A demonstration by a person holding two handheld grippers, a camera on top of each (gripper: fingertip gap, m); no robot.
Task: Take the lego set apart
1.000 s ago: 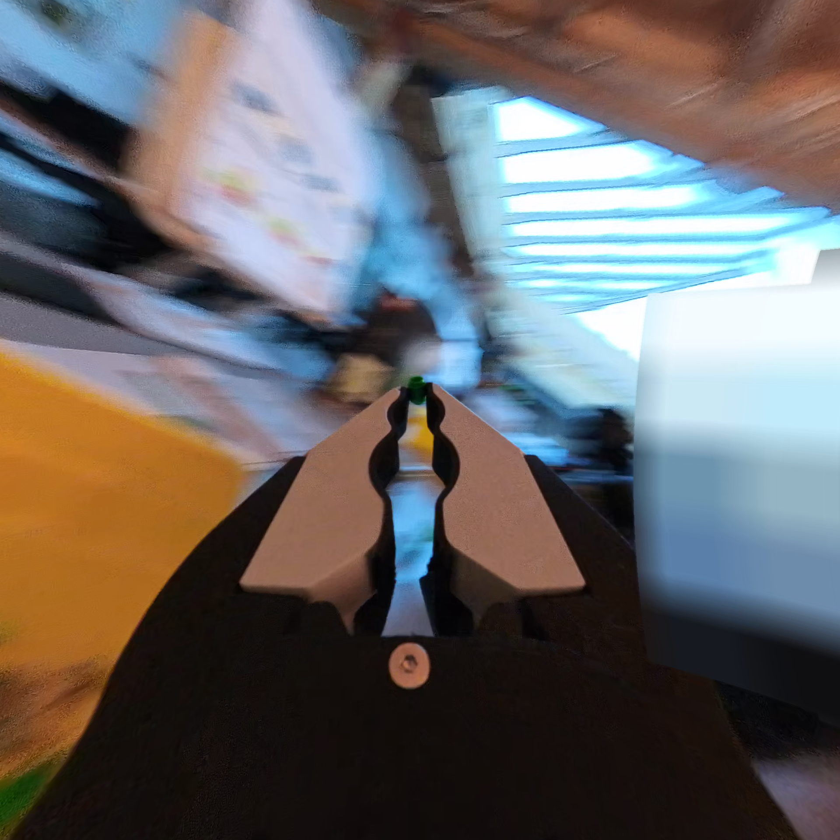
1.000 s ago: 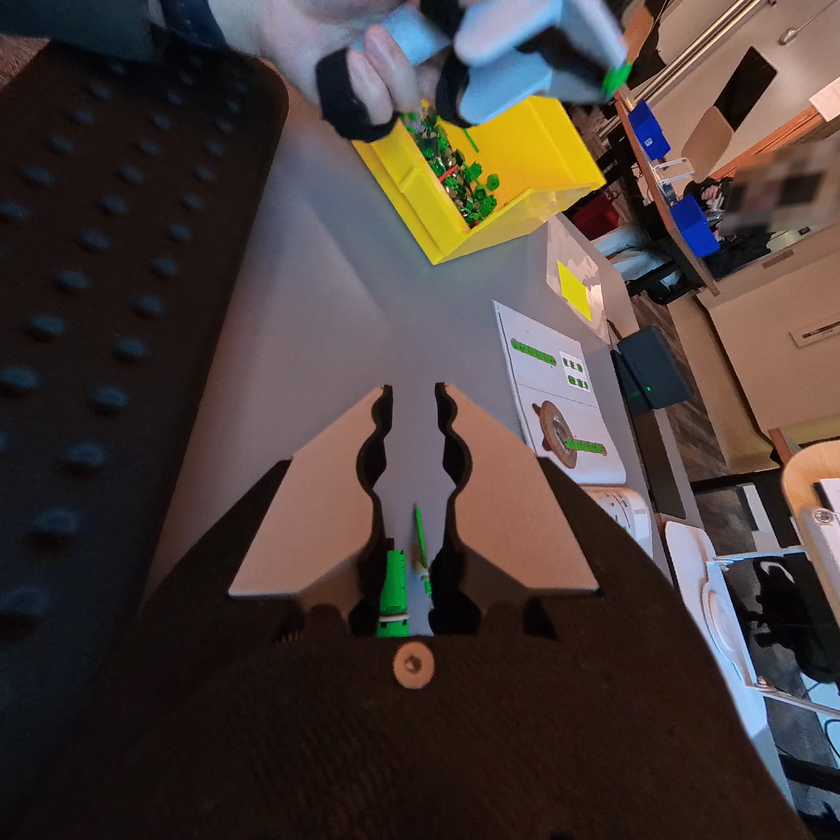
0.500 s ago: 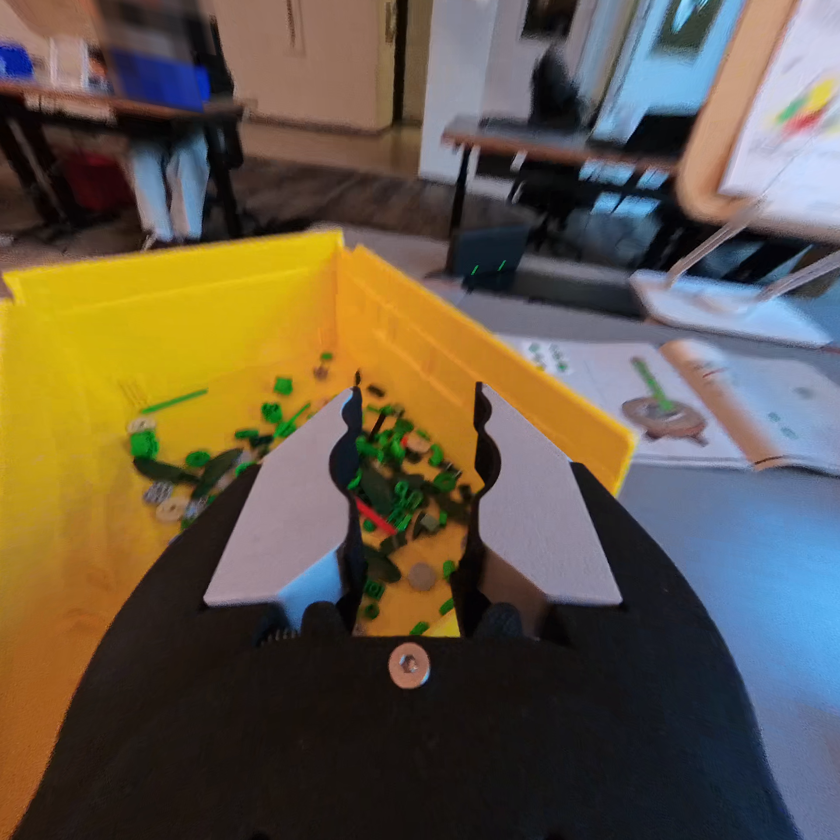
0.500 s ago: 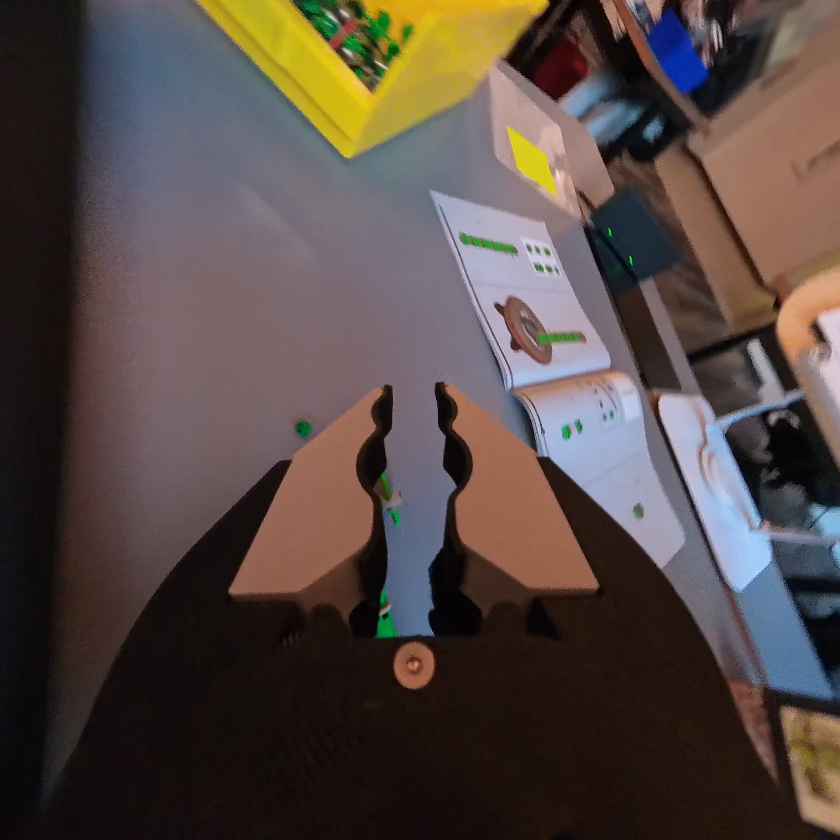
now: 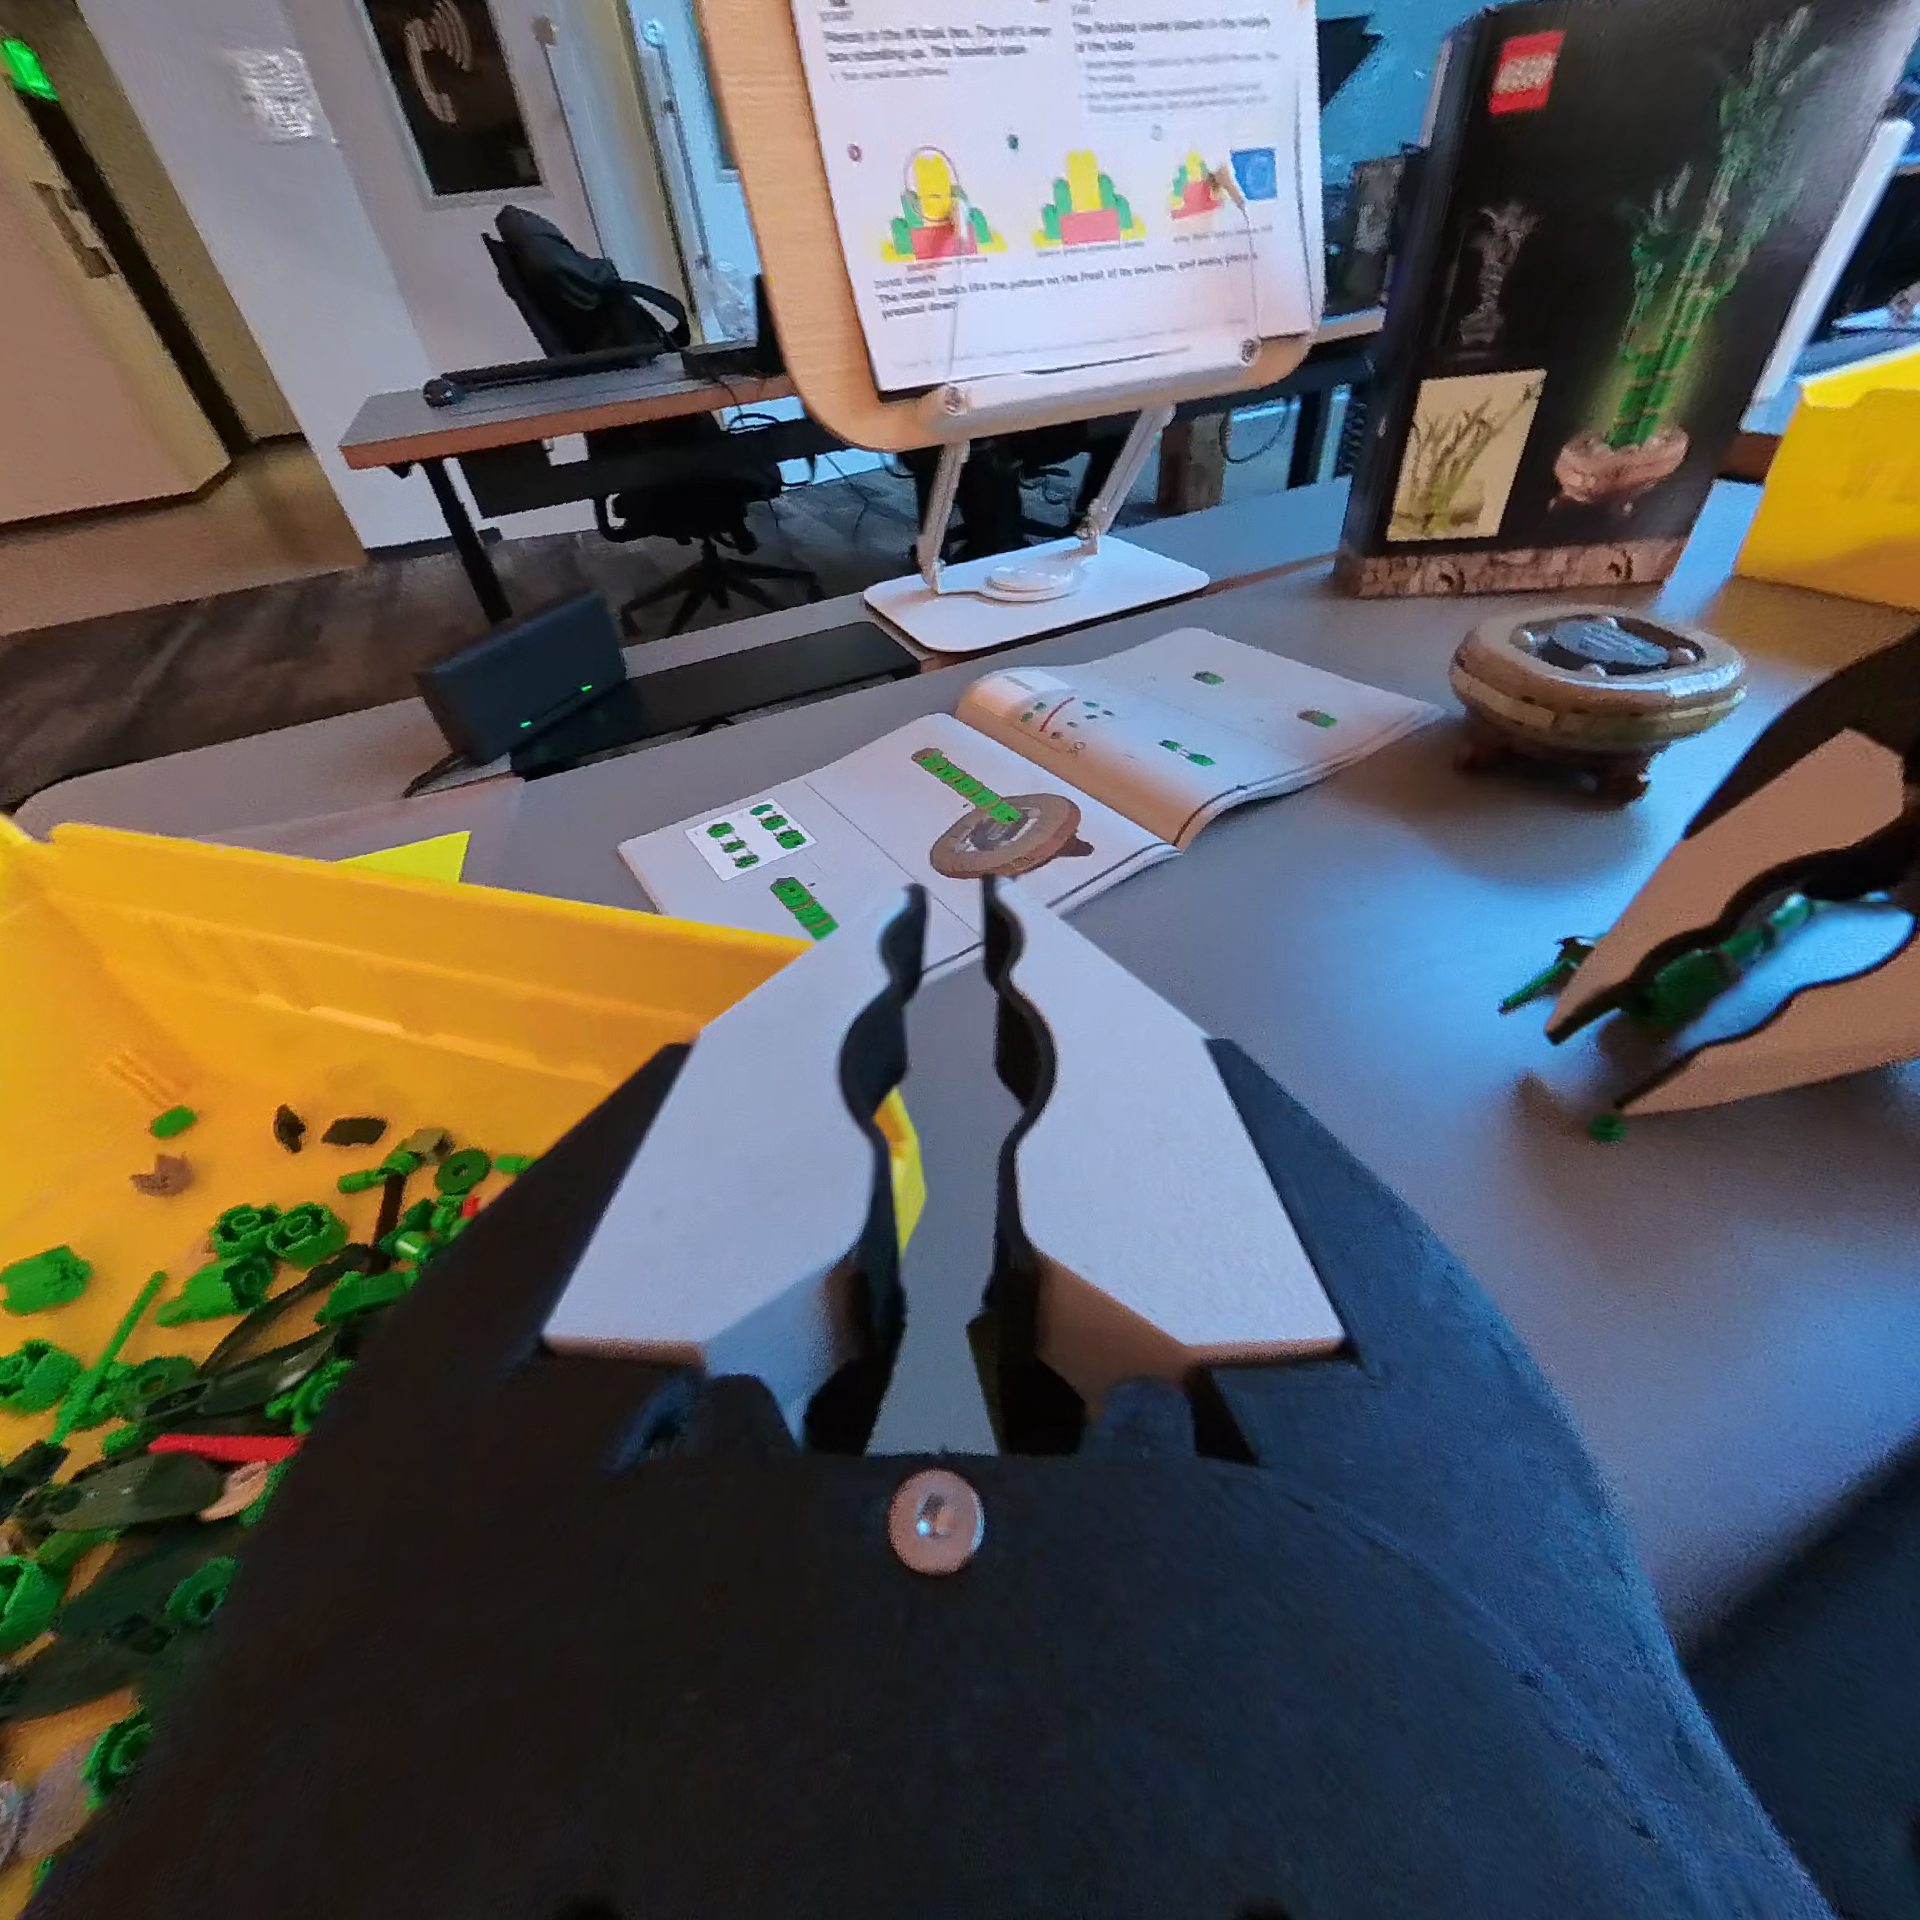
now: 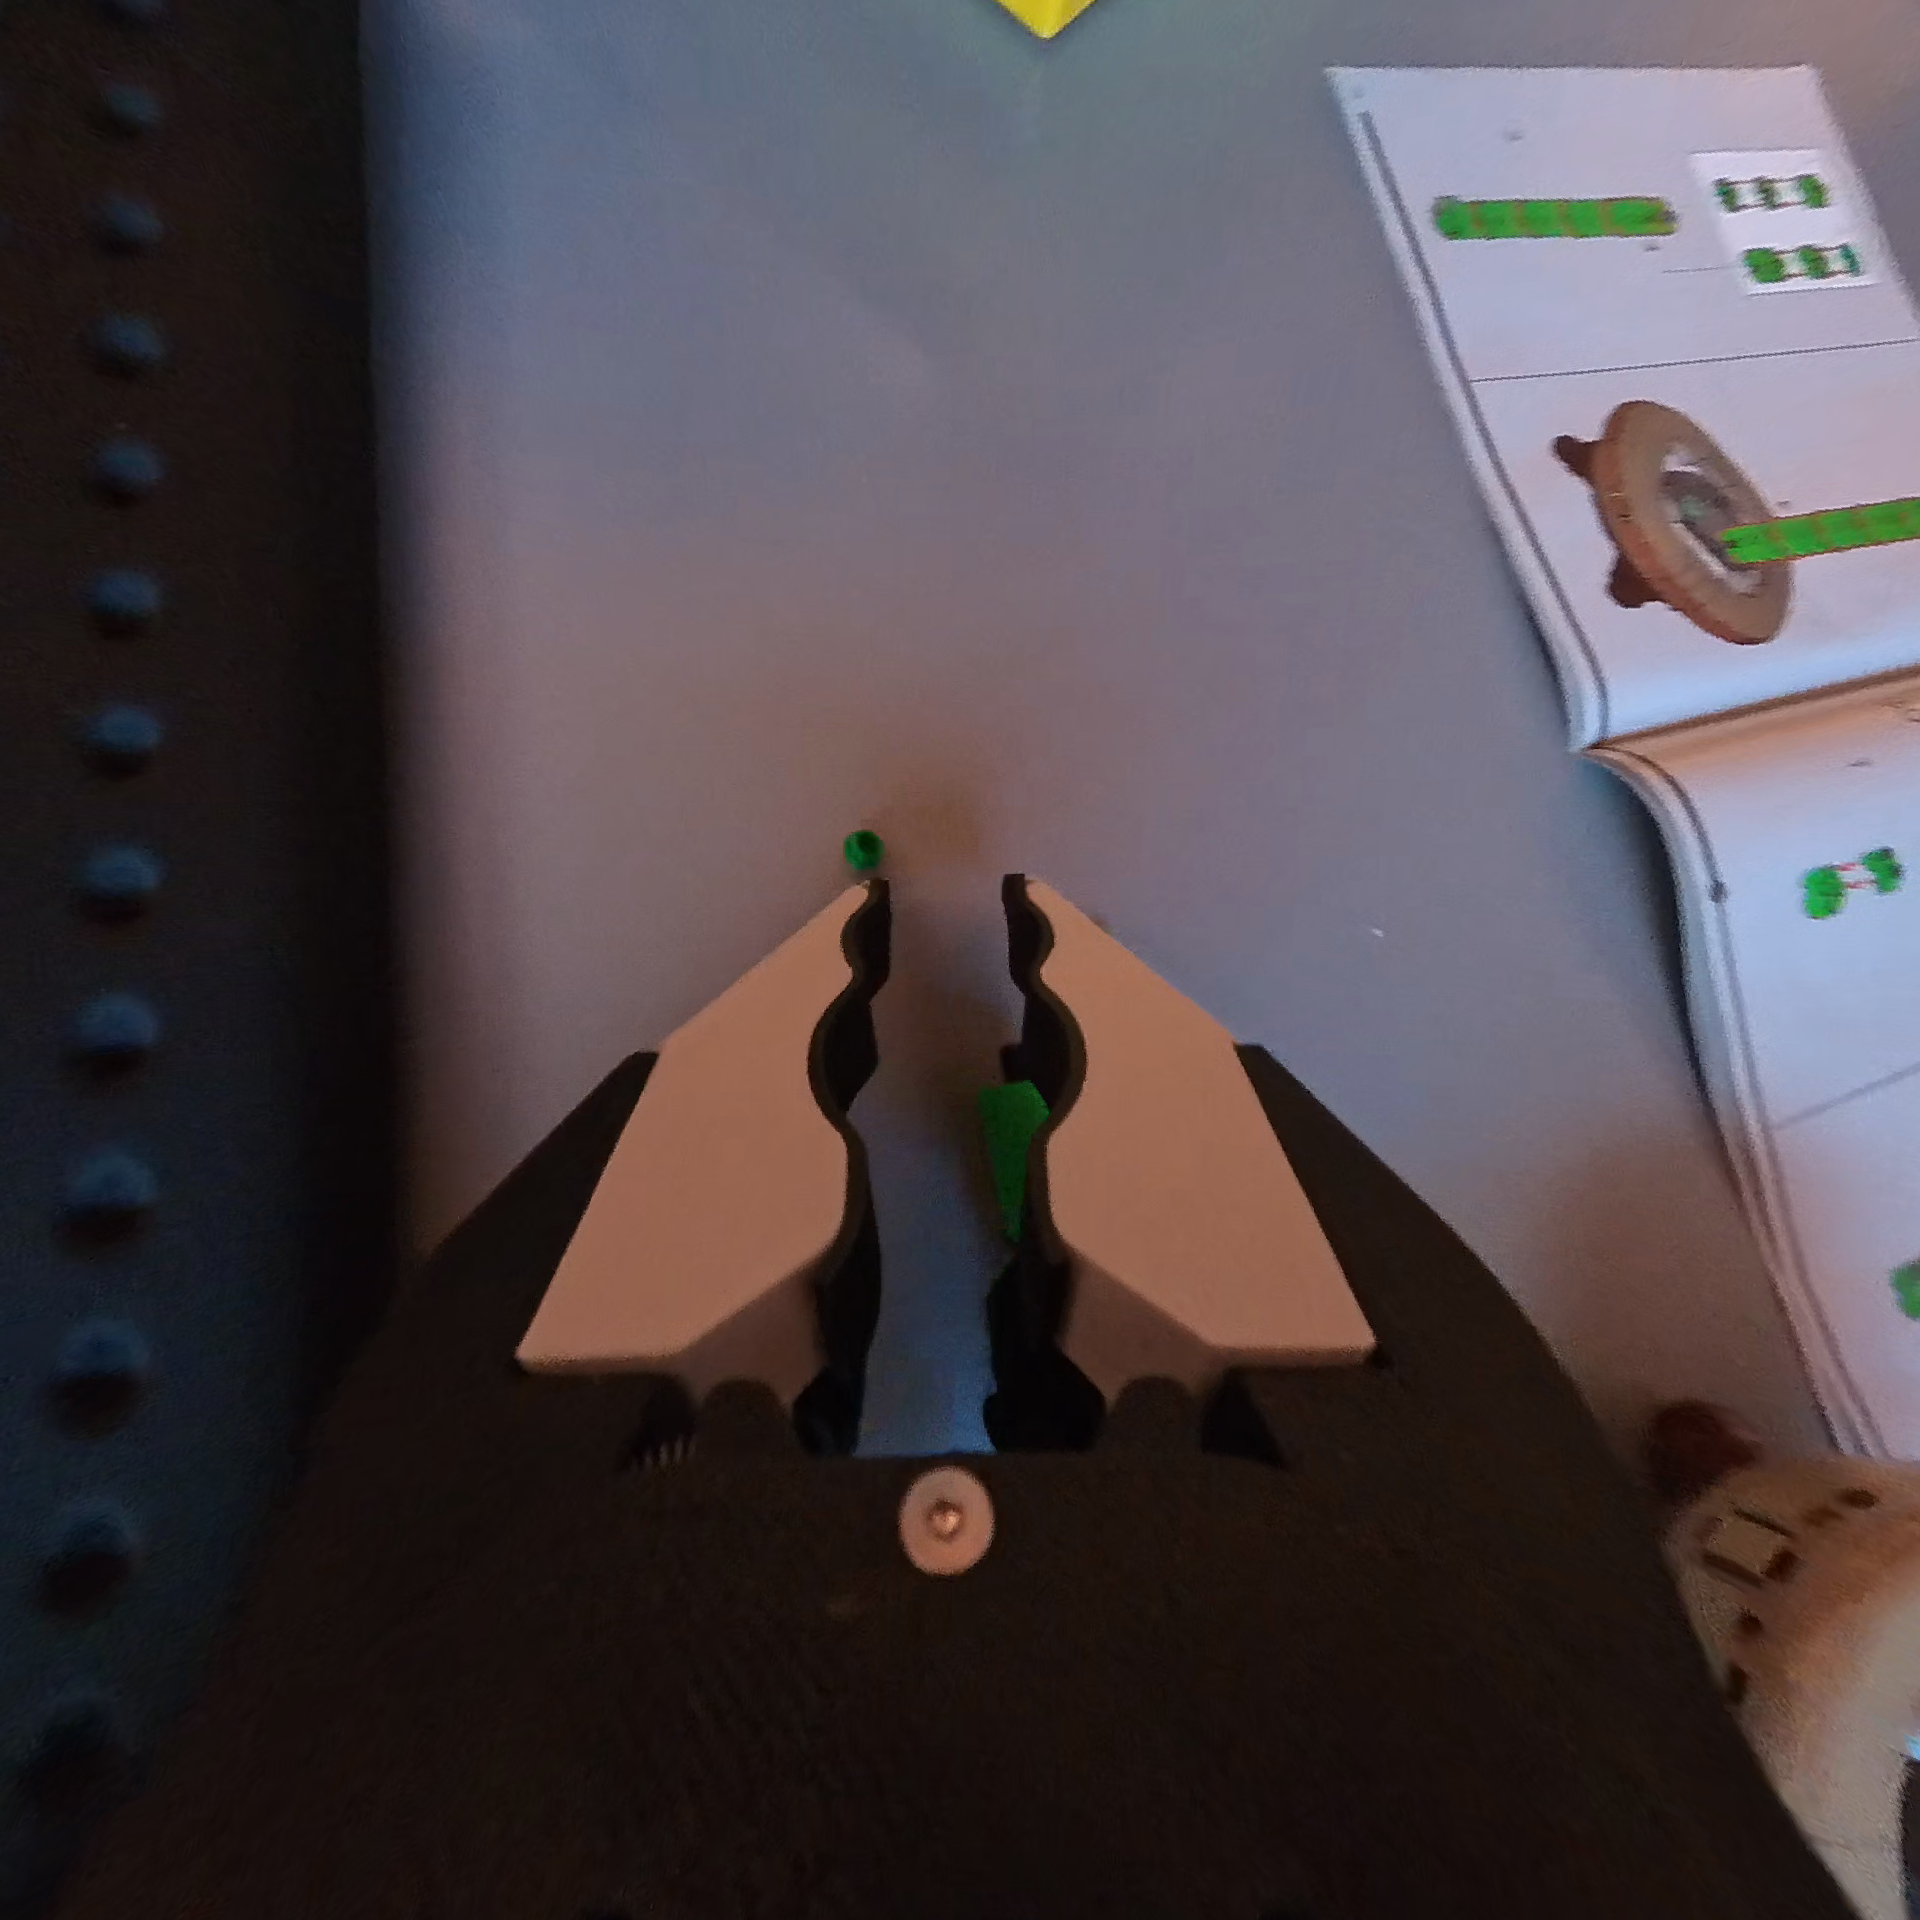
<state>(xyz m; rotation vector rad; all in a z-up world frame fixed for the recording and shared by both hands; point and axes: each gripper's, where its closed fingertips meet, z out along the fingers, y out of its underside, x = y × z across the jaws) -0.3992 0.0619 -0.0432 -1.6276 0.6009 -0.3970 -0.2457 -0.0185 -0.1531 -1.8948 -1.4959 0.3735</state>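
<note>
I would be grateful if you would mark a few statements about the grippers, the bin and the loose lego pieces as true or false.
1. The yellow bin holds loose green pieces. True.
2. The left gripper grips a green piece. False: its jaws stand slightly apart with nothing between them.
3. A small green stud lies on the grey table just beyond the right gripper. True.
4. The instruction booklet is closed. False: it lies open on the table.
5. The round tan base sits inside the yellow bin. False: it stands on the table near the lego box.
</note>
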